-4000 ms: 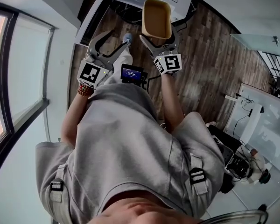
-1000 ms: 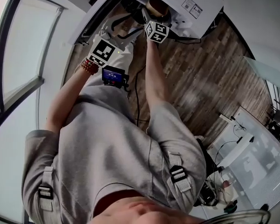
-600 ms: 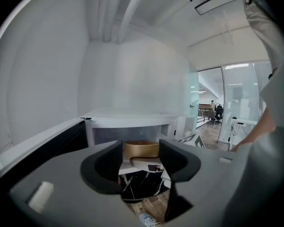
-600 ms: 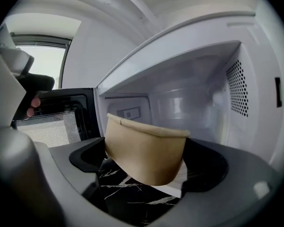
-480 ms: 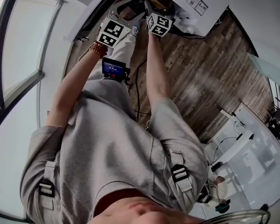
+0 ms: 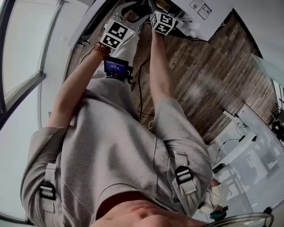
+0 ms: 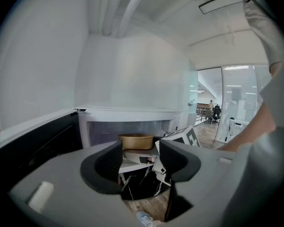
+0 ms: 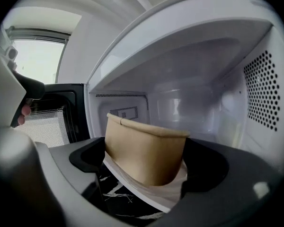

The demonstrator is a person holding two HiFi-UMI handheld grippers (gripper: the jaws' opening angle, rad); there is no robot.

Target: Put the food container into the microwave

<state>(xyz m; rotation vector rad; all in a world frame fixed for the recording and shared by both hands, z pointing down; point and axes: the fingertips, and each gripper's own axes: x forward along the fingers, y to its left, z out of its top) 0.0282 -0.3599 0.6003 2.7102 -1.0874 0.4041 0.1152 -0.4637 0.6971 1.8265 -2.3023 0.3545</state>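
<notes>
We are clamping the right gripper (image 8: 146,169) on the tan food container (image 8: 144,143), which is sitting upright between its jaws with its base just over the sill of the microwave (image 8: 258,93). The cavity is opening ahead, the door (image 8: 47,126) standing to the left. The left gripper (image 7: 142,171), empty, its wide jaws just narrowed slightly, is hanging behind. If we are carrying the base too low, it may catch the sill and tip the container.

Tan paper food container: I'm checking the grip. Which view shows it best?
Right gripper view: the tan paper food container sits large between the right gripper's jaws at the white microwave's mouth. Left gripper view shows it small; head view, a sliver.
</notes>
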